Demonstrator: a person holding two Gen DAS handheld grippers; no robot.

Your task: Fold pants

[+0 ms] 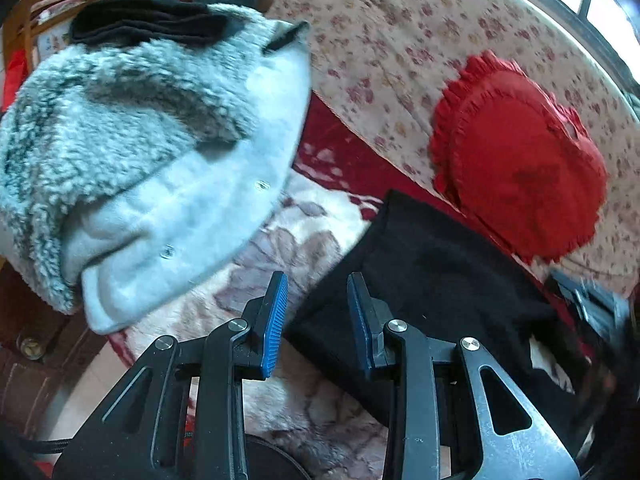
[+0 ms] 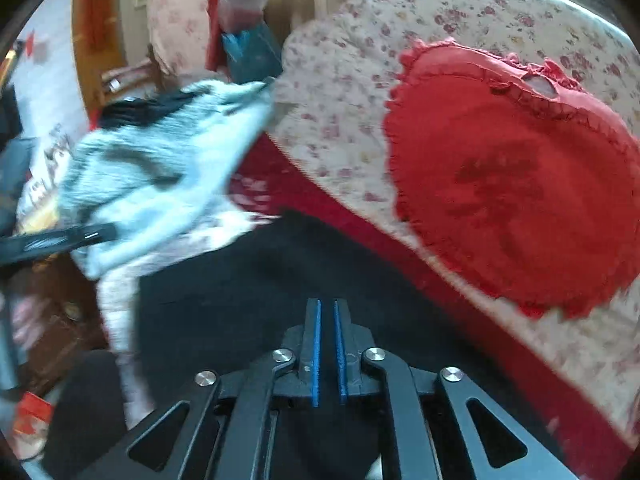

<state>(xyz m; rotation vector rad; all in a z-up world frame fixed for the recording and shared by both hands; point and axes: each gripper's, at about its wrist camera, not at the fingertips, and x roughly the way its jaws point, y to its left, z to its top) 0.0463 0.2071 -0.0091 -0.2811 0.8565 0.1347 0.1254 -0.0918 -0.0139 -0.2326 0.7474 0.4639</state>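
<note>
Black pants lie on the bed under both grippers.
Left gripper fingers are spread and empty; right gripper fingers nearly meet, a slit between, pinching nothing.

left wrist: close, angled down over bed | right wrist: same | shared: red heart pillow

No text, label or number is legible on anything here.
</note>
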